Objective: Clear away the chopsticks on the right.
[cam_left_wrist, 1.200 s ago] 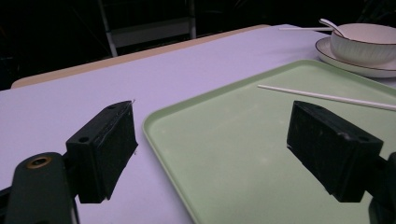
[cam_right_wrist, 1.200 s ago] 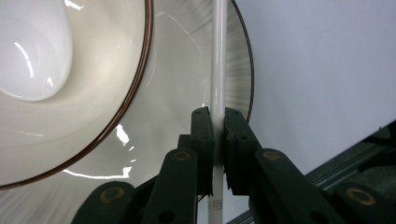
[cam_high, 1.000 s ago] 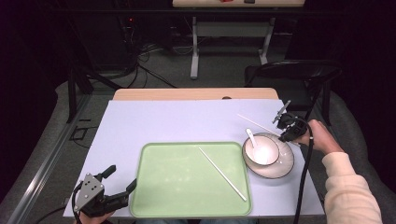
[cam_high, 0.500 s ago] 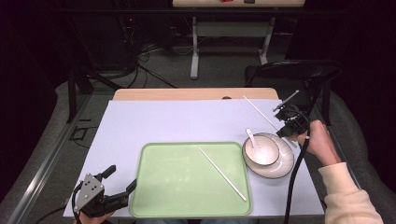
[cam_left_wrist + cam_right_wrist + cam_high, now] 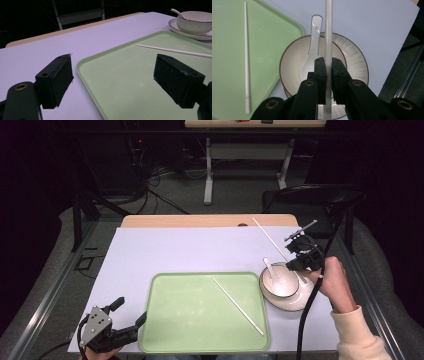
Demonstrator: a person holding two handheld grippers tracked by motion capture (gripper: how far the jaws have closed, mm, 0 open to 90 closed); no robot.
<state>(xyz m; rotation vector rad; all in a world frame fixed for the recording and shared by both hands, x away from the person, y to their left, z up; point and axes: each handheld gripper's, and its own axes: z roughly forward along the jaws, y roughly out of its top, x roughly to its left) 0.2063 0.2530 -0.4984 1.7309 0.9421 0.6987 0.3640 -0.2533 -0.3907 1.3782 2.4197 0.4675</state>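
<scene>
Two white chopsticks are in play on a table covered by a pale lilac sheet, with a strip of bare wood along its far edge. The largest item on it is a light green tray near the front edge, flat and rectangular with rounded corners. On the tray lies one chopstick, set diagonally across its right half. Just right of the tray, touching or nearly touching its rim, stands a white plate with a dark rim line, and on it a white bowl. A white ceramic spoon rests in the bowl, handle leaning on the far-left rim. The right gripper hangs above the bowl's far right side; its jaws are clamped narrow on the second chopstick, which sits between the pads and points up and away to the far left, clear of the table. The left gripper sits at the table's front-left corner, beside the tray's left edge, jaws spread wide with nothing between them.
</scene>
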